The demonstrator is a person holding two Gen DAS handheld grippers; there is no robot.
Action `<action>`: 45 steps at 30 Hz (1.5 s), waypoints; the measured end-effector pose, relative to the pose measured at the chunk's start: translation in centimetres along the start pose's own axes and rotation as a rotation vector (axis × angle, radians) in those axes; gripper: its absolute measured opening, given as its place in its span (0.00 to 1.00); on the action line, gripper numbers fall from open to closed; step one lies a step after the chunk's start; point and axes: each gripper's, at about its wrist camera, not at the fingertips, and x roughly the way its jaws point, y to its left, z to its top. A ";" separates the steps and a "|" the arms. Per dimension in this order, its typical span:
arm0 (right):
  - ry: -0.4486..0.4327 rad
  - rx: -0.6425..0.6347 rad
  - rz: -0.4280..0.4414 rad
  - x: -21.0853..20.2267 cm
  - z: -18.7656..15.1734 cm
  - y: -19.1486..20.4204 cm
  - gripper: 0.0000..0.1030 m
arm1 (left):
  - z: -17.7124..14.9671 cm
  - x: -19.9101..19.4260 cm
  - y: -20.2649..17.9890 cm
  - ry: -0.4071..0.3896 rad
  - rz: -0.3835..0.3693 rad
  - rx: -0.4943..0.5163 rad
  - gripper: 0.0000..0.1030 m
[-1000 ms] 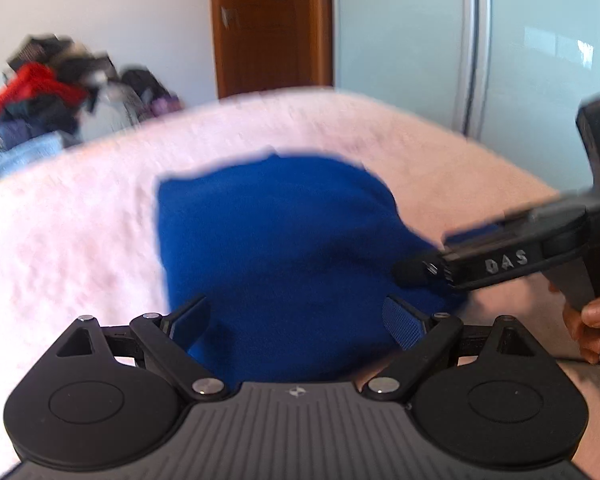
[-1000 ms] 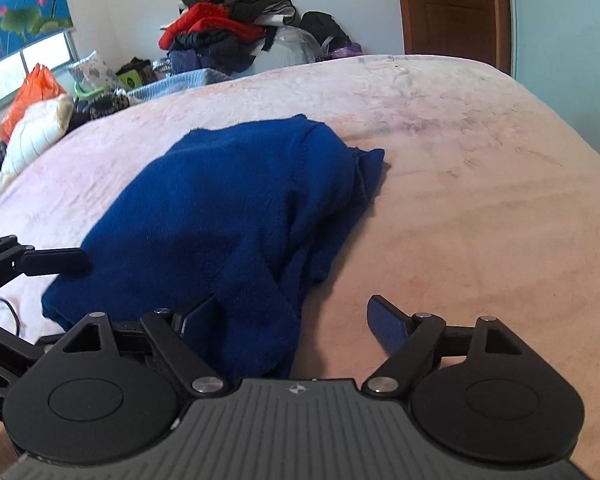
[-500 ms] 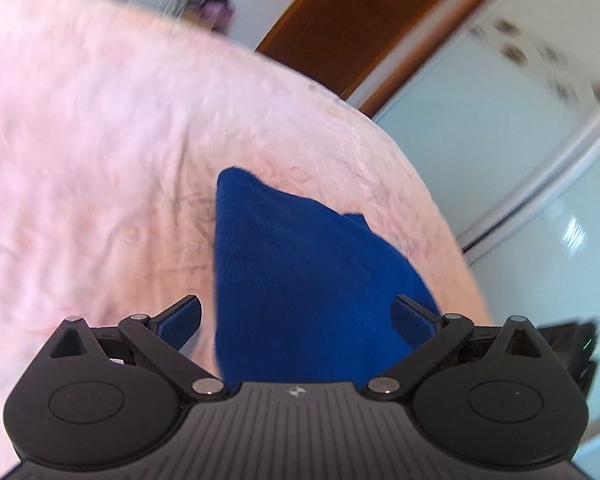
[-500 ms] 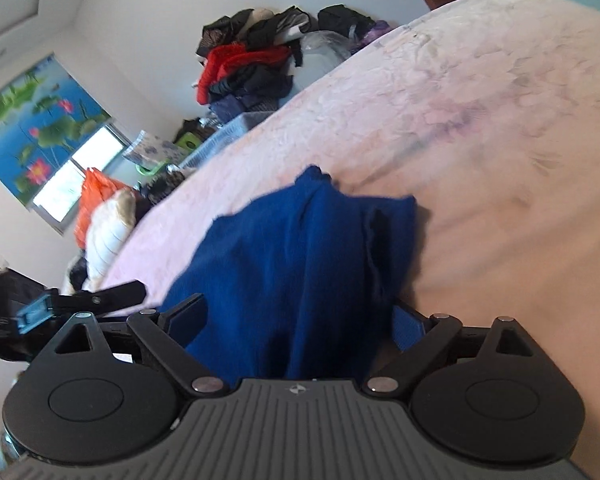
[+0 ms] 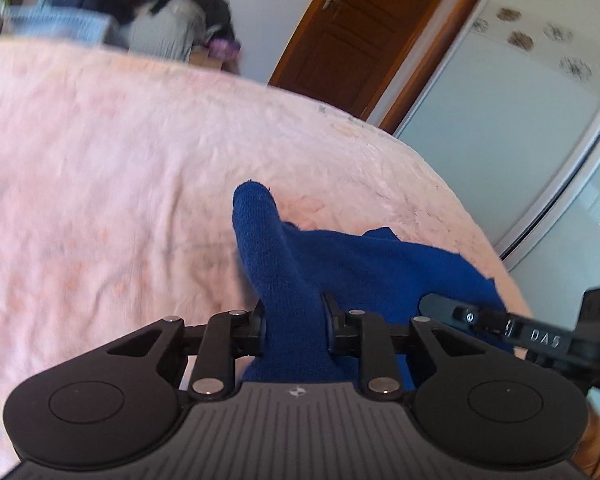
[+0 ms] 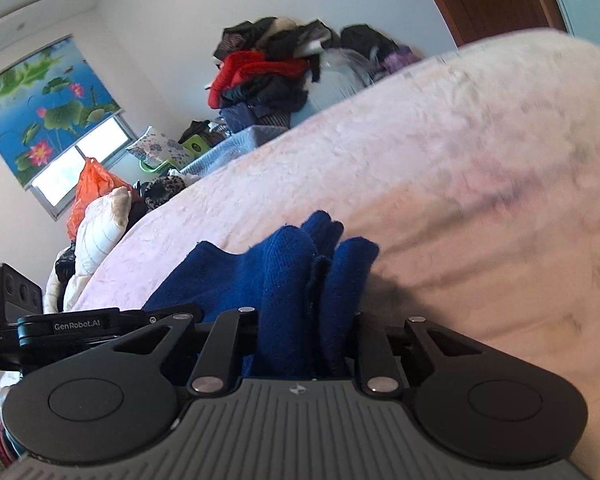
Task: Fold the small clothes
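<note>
Both tongs have swung in and are closing: left tongs [image 5: 294, 324] and right tongs [image 6: 306, 336] pinch the blue garment [image 5: 364, 264]. You're gripping; next, lift and fold across the bed [image 5: 100, 160].

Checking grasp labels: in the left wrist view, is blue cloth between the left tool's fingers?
Yes, a bunched ridge of the blue cloth sits pinched between the closing left tool.

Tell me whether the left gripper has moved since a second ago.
Yes. The left gripper went forward over the blue garment and rolled; the door now leans, and its jaws are closing on cloth.
</note>
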 end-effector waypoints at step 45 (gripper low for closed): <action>0.076 0.012 -0.169 -9.8 -10.7 4.2 0.59 | -7.8 -5.7 -5.9 -0.037 0.356 0.311 0.68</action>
